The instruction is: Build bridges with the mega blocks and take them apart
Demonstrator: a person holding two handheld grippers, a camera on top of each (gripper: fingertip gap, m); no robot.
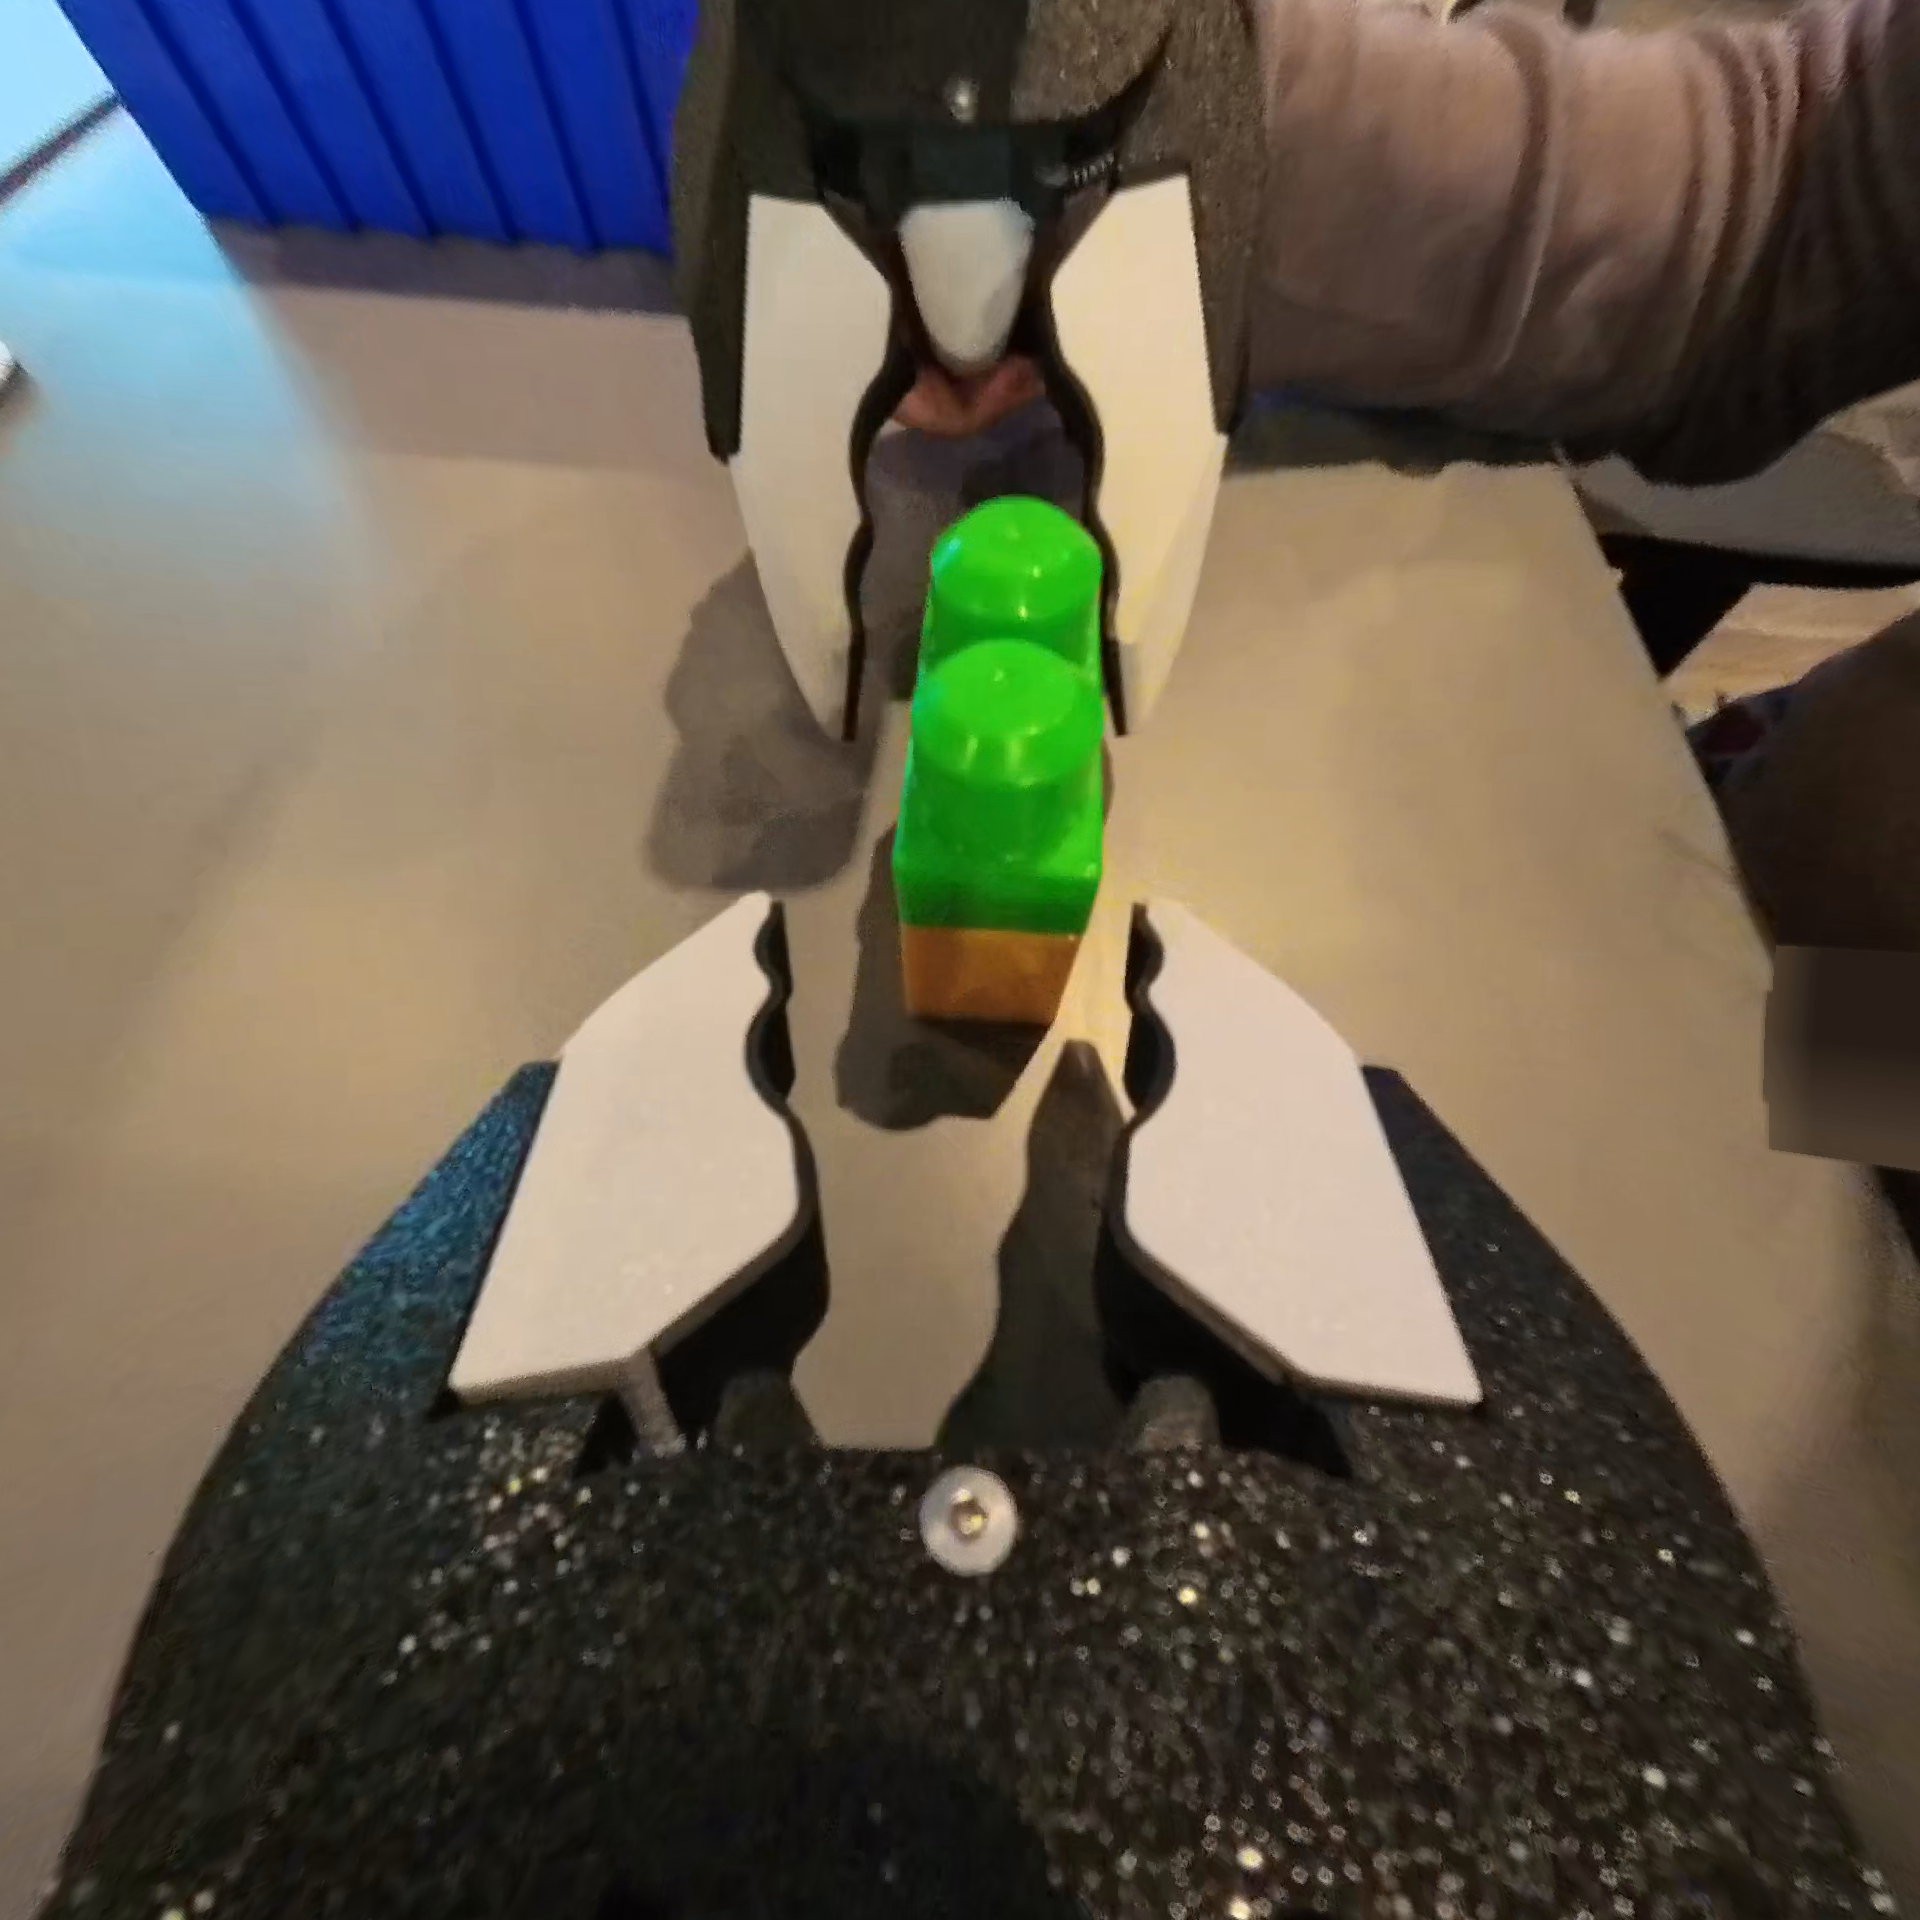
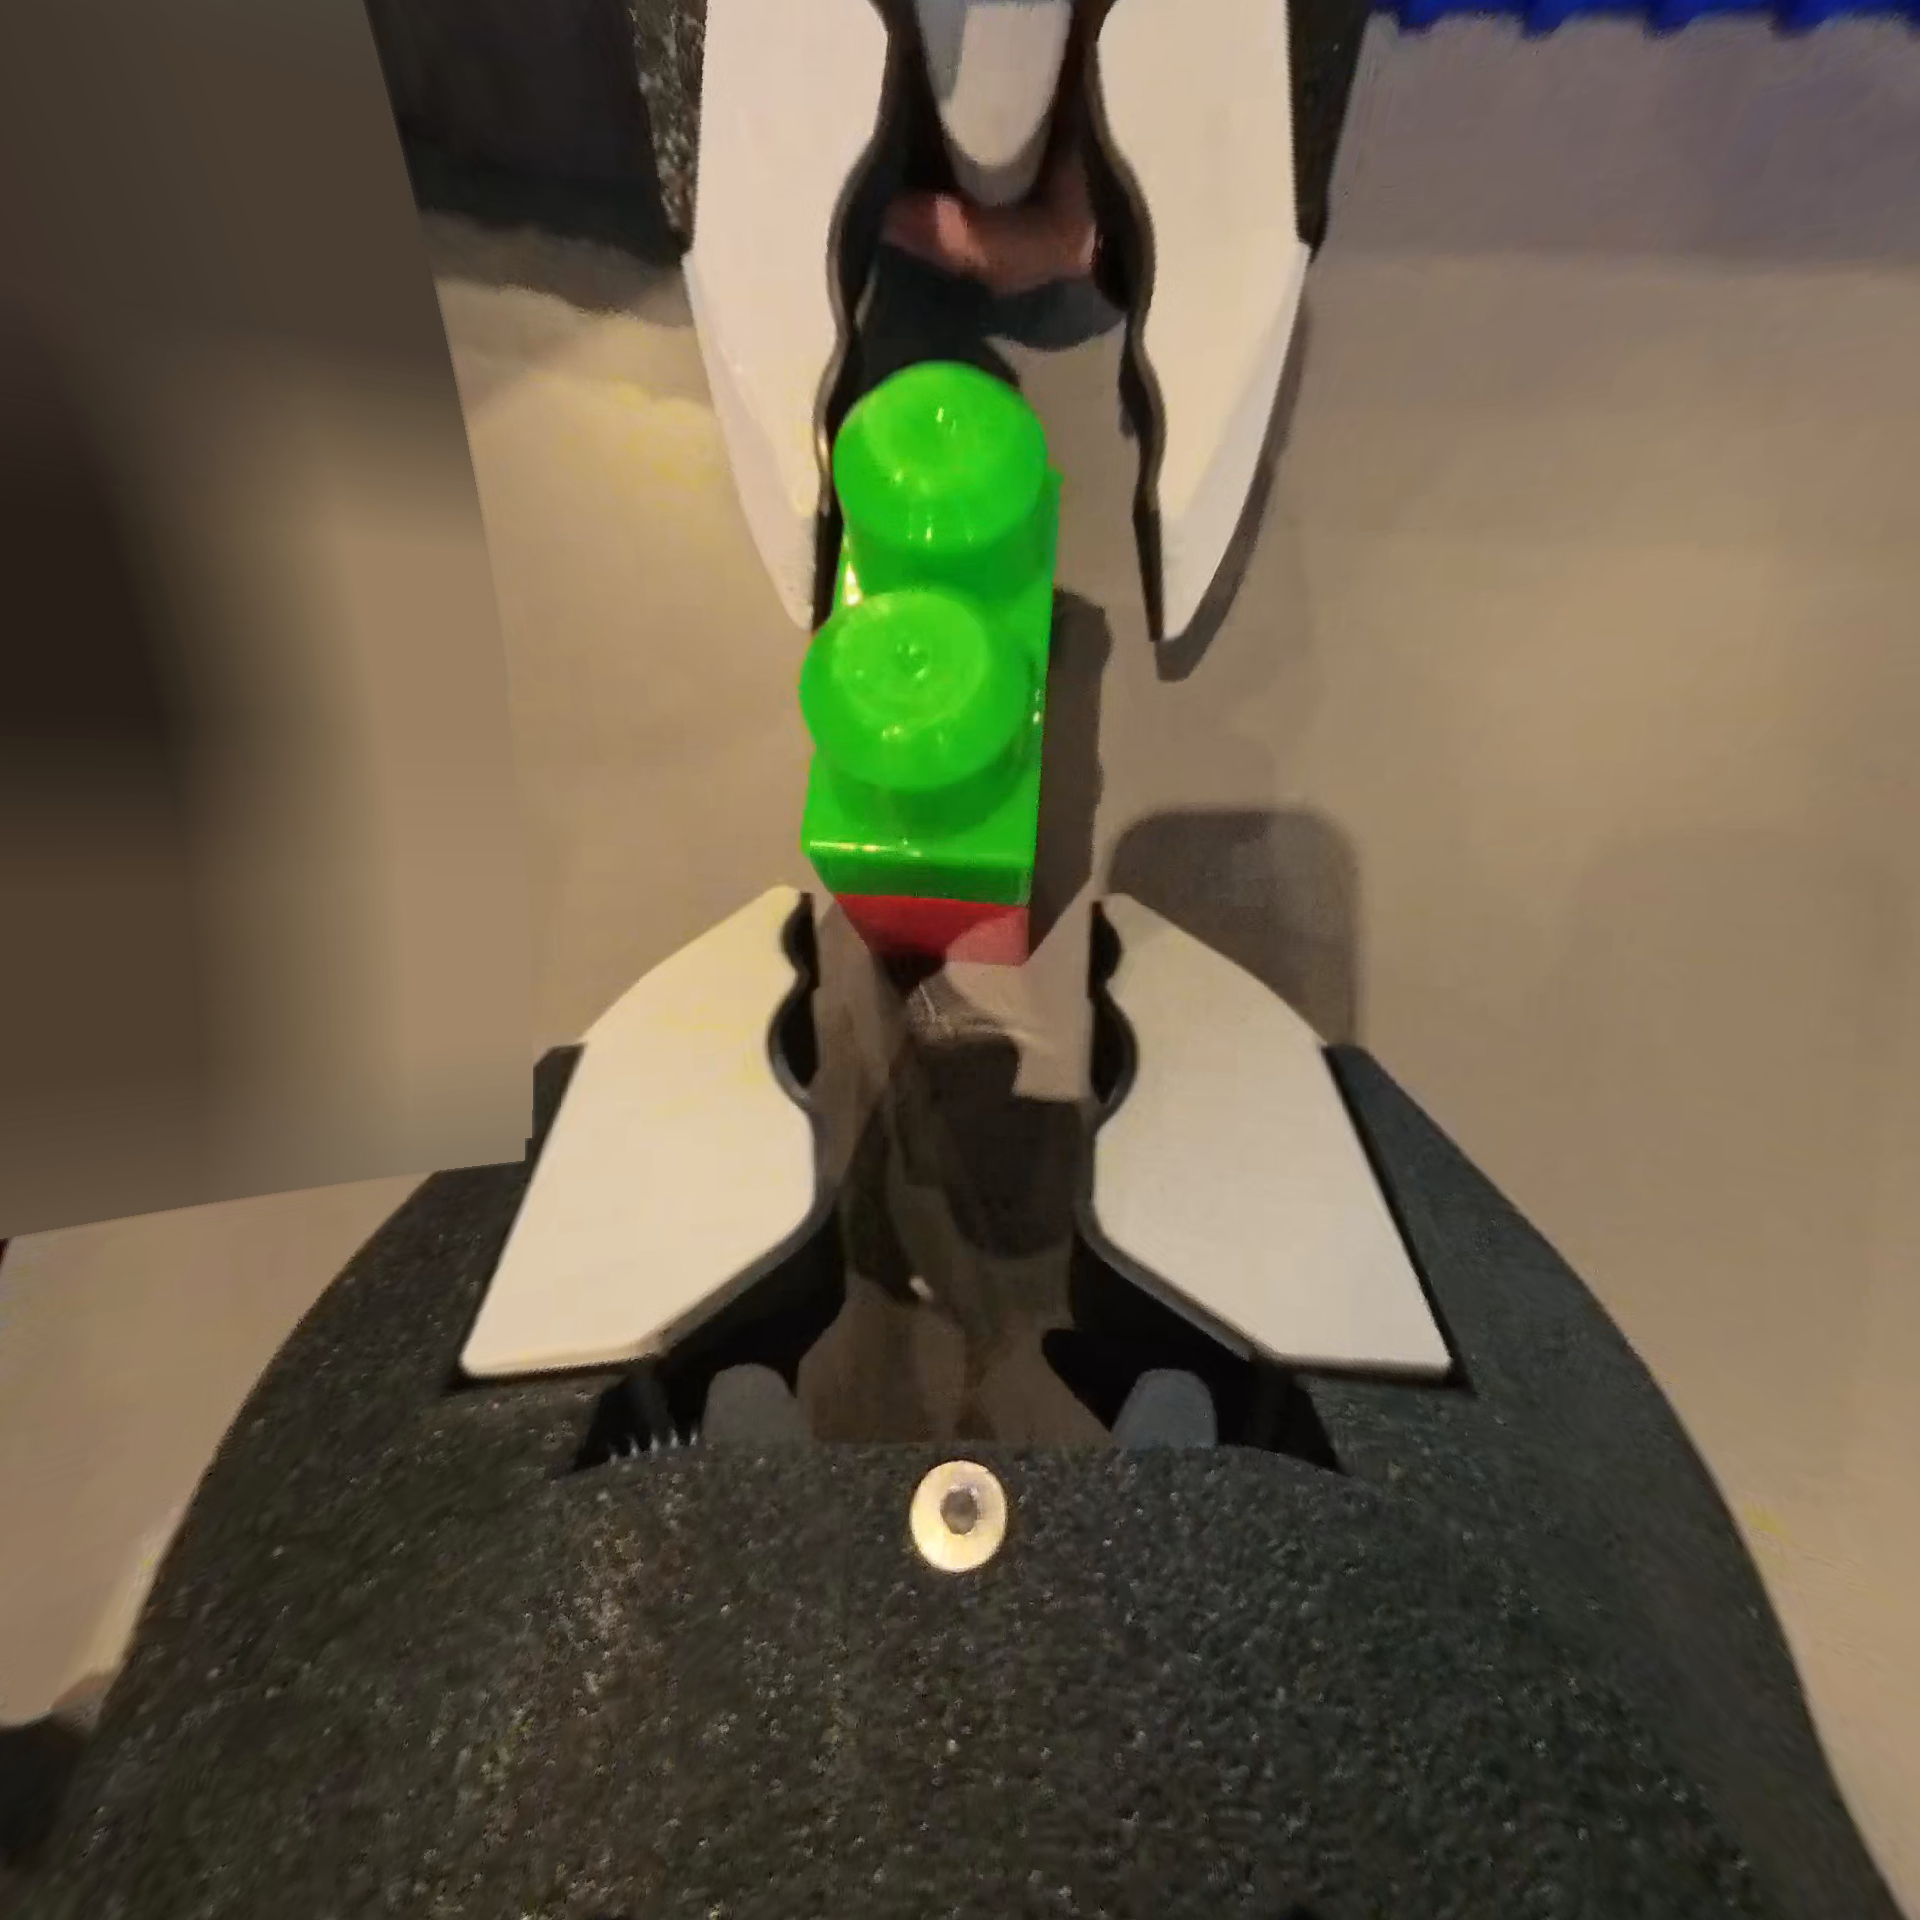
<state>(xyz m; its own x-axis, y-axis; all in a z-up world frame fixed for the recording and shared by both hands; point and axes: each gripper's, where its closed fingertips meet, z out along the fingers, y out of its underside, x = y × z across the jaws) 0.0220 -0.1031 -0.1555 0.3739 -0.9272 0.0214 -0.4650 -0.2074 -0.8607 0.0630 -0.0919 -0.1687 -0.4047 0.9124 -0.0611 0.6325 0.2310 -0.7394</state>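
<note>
A green two-stud block [image 1: 997,748] sits across an orange block [image 1: 987,971] at its near end in the left wrist view. In the right wrist view the green block [image 2: 935,644] rests on a red block [image 2: 940,925] at its near end. My left gripper [image 1: 954,914] is open, its fingers on either side of the orange end without touching. My right gripper [image 2: 951,904] is open around the red end. The grippers face each other: the right one [image 1: 985,717] straddles the far stud, and the left one [image 2: 977,623] does the same in the right wrist view.
The blocks stand on a beige table [image 1: 312,831]. A blue ribbed panel [image 1: 364,104] stands at the back left. A person's grey sleeve [image 1: 1558,208] reaches in from the upper right. The table's edge [image 1: 1662,644] runs down the right side. My hands' fingertips stand some 6 centimetres from each other. The green two-stud block [image 1: 997,748] is about 4 centimetres from my left fingertips.
</note>
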